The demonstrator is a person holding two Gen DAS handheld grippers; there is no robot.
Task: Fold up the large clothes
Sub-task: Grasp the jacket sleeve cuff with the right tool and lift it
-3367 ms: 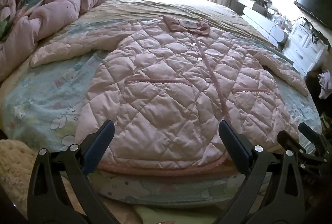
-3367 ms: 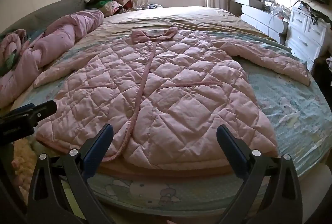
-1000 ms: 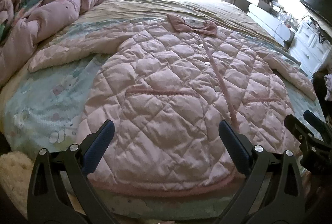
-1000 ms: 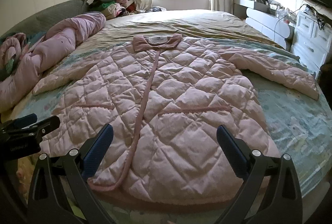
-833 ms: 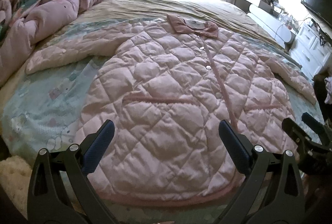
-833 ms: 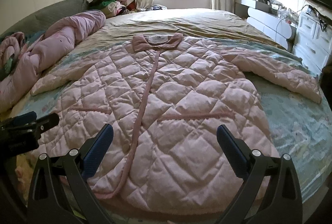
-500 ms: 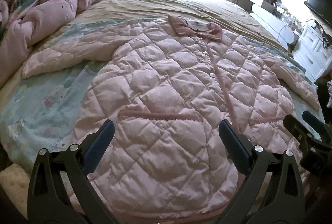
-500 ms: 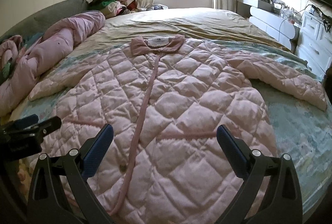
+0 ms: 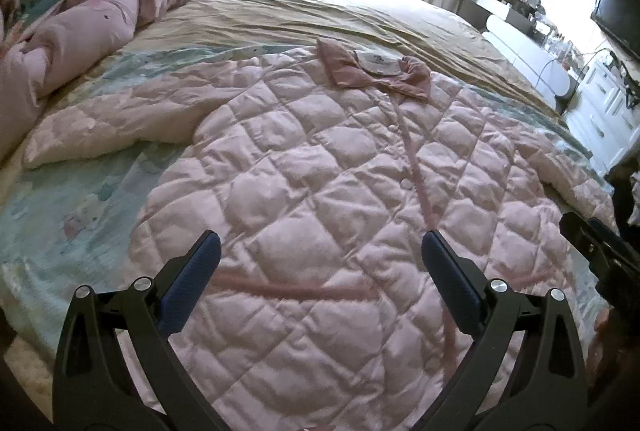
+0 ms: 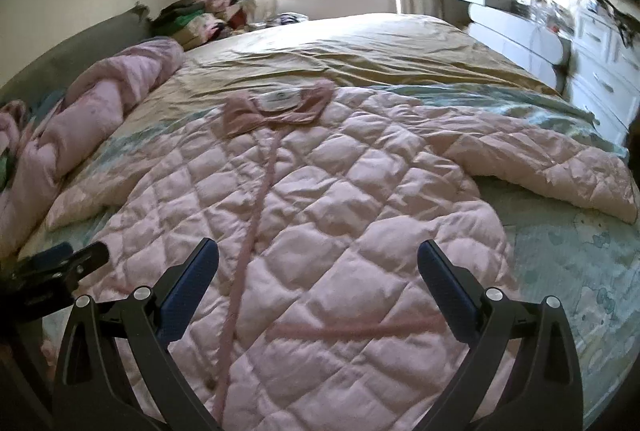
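Moved forward over the quilted pink coat (image 9: 312,191) since the earlier frames, hem now out of sight below both views. Left gripper (image 9: 320,259) and right gripper (image 10: 318,263) both hovering above the lower body, jaws spread wide, pinching nothing. Coat spread flat, front up, on the bed (image 10: 360,43), both sleeves out to the sides, collar (image 10: 276,107) far end. Probably the approach before a first fold; next, likely reaching for a sleeve or side edge and closing on it.
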